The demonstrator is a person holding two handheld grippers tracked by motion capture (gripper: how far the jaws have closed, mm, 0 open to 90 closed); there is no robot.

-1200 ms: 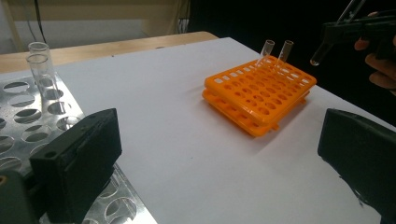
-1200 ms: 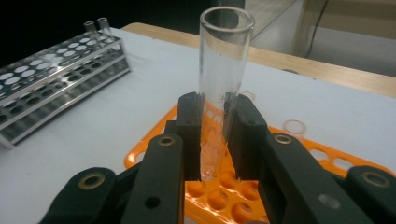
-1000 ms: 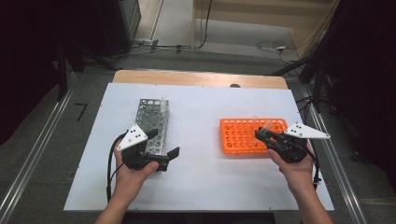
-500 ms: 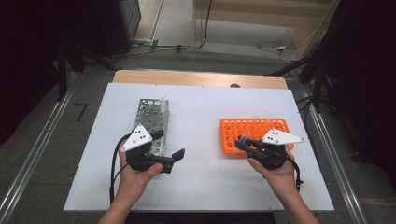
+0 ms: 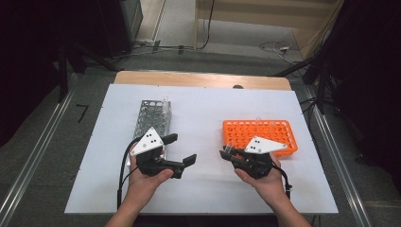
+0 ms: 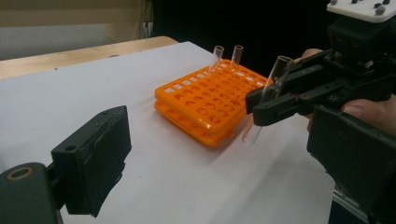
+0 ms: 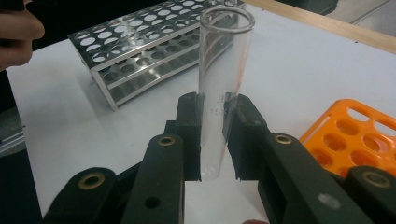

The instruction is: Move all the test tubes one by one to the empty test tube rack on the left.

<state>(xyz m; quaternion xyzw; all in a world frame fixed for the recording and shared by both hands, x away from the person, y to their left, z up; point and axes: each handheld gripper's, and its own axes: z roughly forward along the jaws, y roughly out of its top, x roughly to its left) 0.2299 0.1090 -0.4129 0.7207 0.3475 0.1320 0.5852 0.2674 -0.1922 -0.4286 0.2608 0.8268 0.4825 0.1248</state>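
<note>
Right gripper (image 5: 225, 153) is clenching one clear test tube (image 7: 222, 88) around its middle, tube standing roughly upright with its open mouth up, hanging over bare worktop (image 5: 208, 118) just off the orange rack's (image 5: 265, 134) near-left corner. Left gripper (image 5: 182, 149) is released, nothing between its jaws, which have just been closing a little; it is sitting beside the near end of the metal rack (image 5: 152, 118), pointing toward the middle of the worktop. Between the two grippers a bare strip of worktop is running from the near edge to the far edge, giving open room. The orange rack is lying in the right half, well in from the right edge; the metal rack is in the left half, well in from the left edge. Counts: two racks, two grippers, one tube held, two more tubes (image 6: 227, 57) standing at the orange rack's far side in the left gripper view.
</note>
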